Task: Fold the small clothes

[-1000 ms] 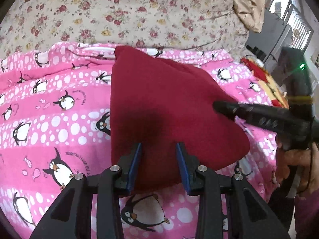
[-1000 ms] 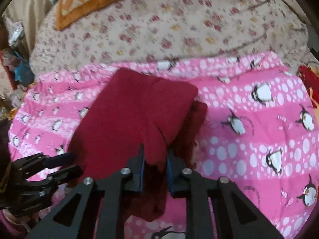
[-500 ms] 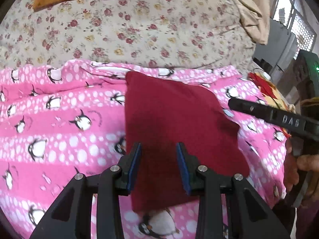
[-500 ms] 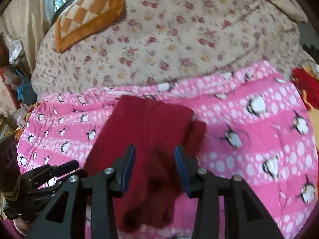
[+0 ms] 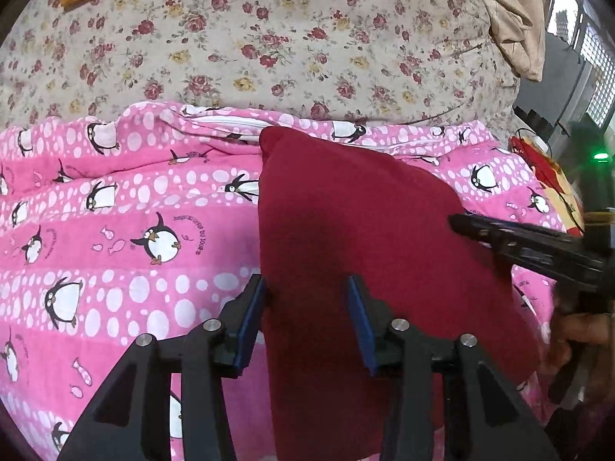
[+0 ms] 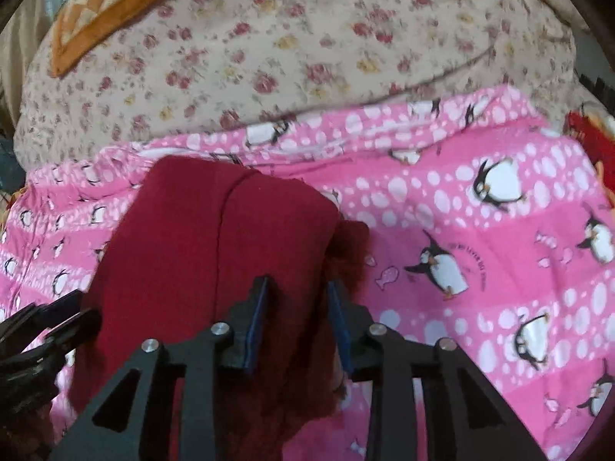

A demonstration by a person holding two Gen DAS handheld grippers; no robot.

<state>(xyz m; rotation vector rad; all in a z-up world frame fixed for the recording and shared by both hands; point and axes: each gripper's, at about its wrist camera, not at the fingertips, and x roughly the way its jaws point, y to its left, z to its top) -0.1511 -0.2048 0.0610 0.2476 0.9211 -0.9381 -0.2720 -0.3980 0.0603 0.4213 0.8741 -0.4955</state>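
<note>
Although no container of any kind is shown, a folded dark red garment [image 5: 357,253] is seen lying on a pink penguin-print blanket [image 5: 115,253], which is spread over the near part of a bed. Beyond the blanket a cream floral cover [image 5: 269,46] is bunched up, and an orange patterned cushion [image 6: 111,11] is laid on it at the far left in the right wrist view. A beige cloth [image 5: 511,19] is draped at the far right in the left wrist view, beside a window, and a red and yellow fabric [image 5: 546,169] is glimpsed past the blanket's right edge.

The left gripper [image 5: 307,307] is held low over the near edge of the garment, its blue-padded fingers [image 5: 250,319] standing apart with red cloth between them; no pressing of the pads on the cloth is seen. Its jaws have just been opening. The right gripper [image 6: 298,307] is poised over the garment's right side, where a fuzzier red layer shows from under the smooth top fold. Its jaws have just been closing, yet a gap is left on both sides of the cloth and nothing is seen to be clamped.

Each gripper is caught at the edge of the other's view, and a hand [image 5: 576,338] is visible on the right one's handle. The right wrist view is somewhat blurred.
</note>
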